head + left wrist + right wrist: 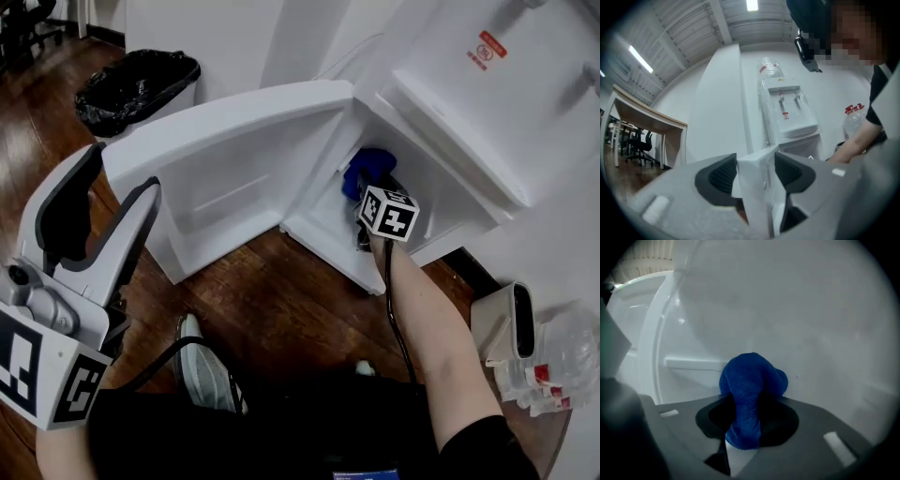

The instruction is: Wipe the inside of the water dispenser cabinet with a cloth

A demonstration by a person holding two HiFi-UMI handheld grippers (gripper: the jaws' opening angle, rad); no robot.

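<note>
**First speaker:** So where is the cloth, and which way does it point?

**Second speaker:** A blue cloth (368, 167) sits low inside the white water dispenser cabinet (441, 169), close to the hinge-side wall. The right gripper (751, 417) has its fingers closed on the cloth's tail, and the bunched end sticks out past them. The cloth's long axis runs in line with the gripper, pointing away from the person toward the cabinet's back wall. Whether it touches that wall I cannot tell.

**First speaker:** And the edges and room around it?

**Second speaker:** The cabinet's front edge lies just under the right gripper. Plain white wall spreads above the cloth and to its right, and a narrow ledge crosses the wall to its left. The cabinet door (234, 159) stands wide open to the left, over the wooden floor (272, 300). The left gripper (755, 168) has its fingers clamped on the door's free edge, well apart from the cloth.
</note>
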